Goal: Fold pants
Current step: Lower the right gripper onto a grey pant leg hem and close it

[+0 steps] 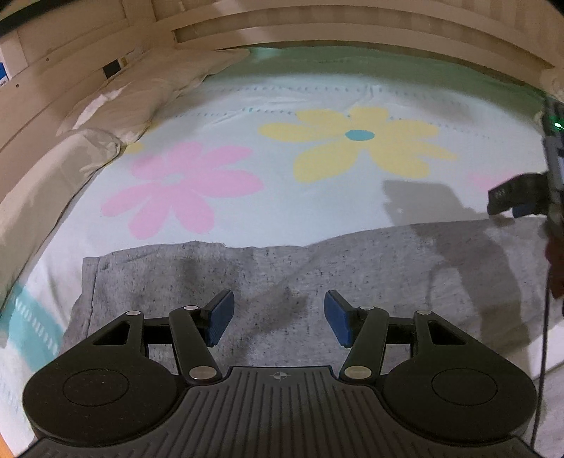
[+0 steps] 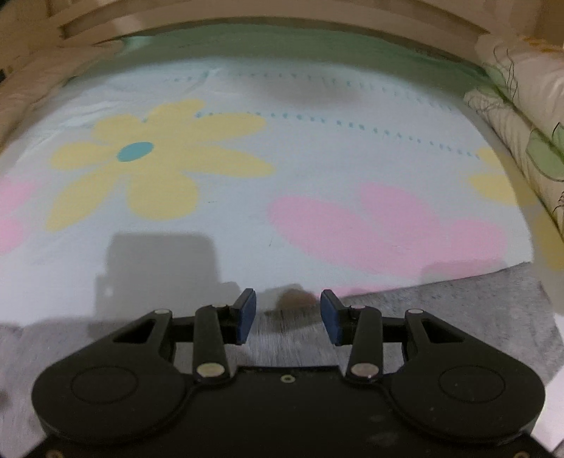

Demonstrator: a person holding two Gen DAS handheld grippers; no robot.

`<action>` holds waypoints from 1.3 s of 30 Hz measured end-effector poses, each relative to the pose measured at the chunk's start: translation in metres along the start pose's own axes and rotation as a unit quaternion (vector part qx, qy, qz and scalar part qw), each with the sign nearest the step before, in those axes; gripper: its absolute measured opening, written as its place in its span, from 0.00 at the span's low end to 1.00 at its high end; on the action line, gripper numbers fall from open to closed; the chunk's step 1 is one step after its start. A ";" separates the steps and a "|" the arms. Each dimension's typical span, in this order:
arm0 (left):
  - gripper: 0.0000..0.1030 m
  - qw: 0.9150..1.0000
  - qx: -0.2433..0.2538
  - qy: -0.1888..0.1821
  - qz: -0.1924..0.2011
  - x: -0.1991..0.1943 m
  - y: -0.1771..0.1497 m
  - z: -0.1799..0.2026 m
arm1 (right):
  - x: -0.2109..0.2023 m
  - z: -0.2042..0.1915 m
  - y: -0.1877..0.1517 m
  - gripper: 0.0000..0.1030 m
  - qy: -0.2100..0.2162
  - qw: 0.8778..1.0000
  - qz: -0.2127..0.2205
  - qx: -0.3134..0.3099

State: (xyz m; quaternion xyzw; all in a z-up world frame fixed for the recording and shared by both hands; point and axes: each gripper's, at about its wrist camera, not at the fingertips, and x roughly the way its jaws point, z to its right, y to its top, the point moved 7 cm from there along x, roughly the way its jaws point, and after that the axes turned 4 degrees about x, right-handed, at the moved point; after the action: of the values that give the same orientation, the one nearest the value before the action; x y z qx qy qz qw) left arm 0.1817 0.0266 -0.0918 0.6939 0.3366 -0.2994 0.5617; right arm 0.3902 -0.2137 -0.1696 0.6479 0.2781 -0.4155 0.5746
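Grey pants point(image 1: 317, 282) are lying flat along the near edge of the flowered bed sheet point(image 1: 246, 105). The left gripper point(image 1: 278, 317) is hovering over them, jaws released and empty. The right gripper point(image 2: 287, 315) is likewise gaping above the pants' far hem, grasping nothing.

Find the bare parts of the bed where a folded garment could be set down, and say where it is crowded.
Free: the flowered sheet beyond the grey pants, around the yellow flower and pink flower, up to the wooden bed frame. Crowded: the near edge, covered by the pants; the left side, lined with pillows; a floral quilt along the right.
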 end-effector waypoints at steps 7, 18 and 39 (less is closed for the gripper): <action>0.54 1.000 0.005 0.002 -0.014 0.012 -0.003 -0.001 | 0.020 0.009 -0.001 0.39 -0.023 0.998 -0.049 -0.006; 0.54 1.000 0.002 0.001 -0.017 0.039 0.034 0.004 | -0.008 0.039 -0.032 0.30 0.031 0.996 -0.087 0.011; 0.46 0.999 0.025 -0.021 -0.036 0.122 0.012 0.054 | -0.013 0.061 -0.026 0.36 0.115 0.986 -0.074 0.096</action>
State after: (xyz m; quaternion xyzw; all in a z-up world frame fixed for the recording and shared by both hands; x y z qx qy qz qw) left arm 0.2619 -0.0123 -0.1924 0.6887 0.3423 -0.3421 0.5399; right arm 0.3487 -0.2665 -0.1713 0.7214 0.3478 -0.4044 0.4417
